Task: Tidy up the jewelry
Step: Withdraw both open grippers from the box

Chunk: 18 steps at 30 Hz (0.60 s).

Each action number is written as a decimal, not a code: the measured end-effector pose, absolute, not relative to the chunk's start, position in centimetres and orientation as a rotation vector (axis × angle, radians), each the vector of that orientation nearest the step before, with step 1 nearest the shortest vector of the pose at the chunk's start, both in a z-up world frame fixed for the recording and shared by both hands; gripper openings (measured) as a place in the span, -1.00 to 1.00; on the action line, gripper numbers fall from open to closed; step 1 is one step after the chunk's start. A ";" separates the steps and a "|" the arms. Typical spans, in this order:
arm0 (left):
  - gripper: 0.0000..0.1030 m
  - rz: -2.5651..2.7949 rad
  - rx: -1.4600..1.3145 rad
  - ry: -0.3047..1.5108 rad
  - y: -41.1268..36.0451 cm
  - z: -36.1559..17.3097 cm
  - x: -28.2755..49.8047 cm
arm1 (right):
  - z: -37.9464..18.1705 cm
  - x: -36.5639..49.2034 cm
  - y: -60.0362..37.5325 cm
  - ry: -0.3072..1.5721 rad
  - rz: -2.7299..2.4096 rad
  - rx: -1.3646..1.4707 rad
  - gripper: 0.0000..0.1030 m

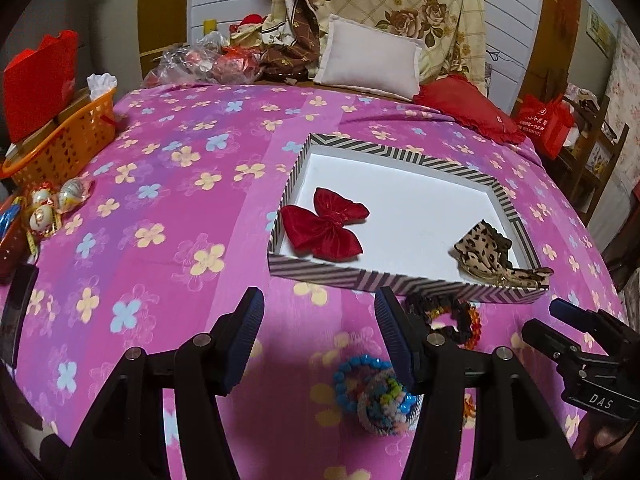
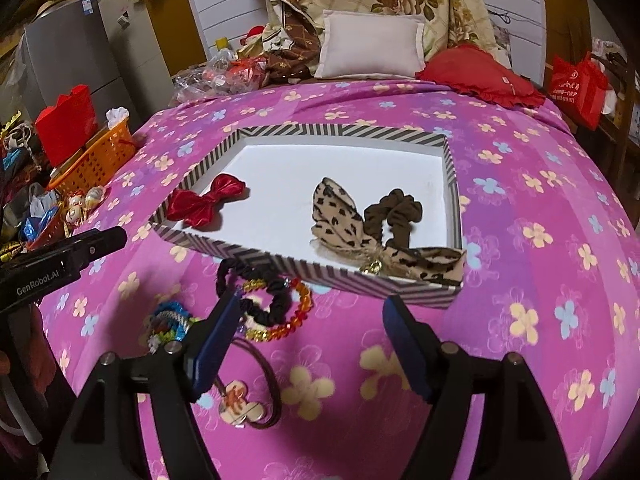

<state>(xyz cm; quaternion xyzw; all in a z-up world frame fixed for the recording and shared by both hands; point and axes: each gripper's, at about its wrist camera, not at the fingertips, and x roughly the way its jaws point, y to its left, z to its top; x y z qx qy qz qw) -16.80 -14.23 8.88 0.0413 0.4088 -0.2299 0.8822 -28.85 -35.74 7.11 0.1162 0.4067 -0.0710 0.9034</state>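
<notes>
A striped box lid tray (image 1: 352, 277) (image 2: 280, 258) lies on the pink flowered bedspread. In it are a red velvet bow (image 1: 324, 230) (image 2: 204, 200) and a leopard-print scrunchie with brown ruffle (image 1: 486, 250) (image 2: 360, 216). In front of the tray lie a black scrunchie with an orange bead bracelet (image 2: 276, 308) (image 1: 452, 316), a blue beaded bracelet pile (image 1: 376, 392) (image 2: 168, 324), and a brown hair tie with a charm (image 2: 244, 400). My left gripper (image 1: 320, 340) is open and empty above the bedspread. My right gripper (image 2: 312, 344) is open and empty, just before the tray.
An orange basket (image 1: 68, 140) (image 2: 96, 160) with a red bag sits at the bed's left edge, with wrapped trinkets (image 1: 48, 208) beside it. A white pillow (image 1: 372, 60), a red cushion (image 1: 468, 108) and plastic bags lie at the far end.
</notes>
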 end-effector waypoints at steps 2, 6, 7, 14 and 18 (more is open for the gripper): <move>-0.31 -0.478 0.093 0.850 -14.2 8.9 -17.3 | 7.1 -29.1 -35.5 0.843 -0.145 0.238 0.50; -0.31 -0.475 0.105 0.839 -14.1 9.1 -18.2 | 7.3 -29.5 -34.9 0.845 -0.142 0.229 0.50; -0.31 -0.475 0.106 0.836 -14.0 9.2 -18.3 | 7.3 -29.7 -34.8 0.844 -0.142 0.229 0.51; -0.31 -0.471 0.110 0.819 -13.8 9.6 -19.5 | 7.9 -30.4 -34.3 0.837 -0.151 0.218 0.54; -0.31 -0.464 0.120 0.807 -13.8 9.8 -20.0 | 8.1 -30.6 -34.1 0.835 -0.153 0.211 0.57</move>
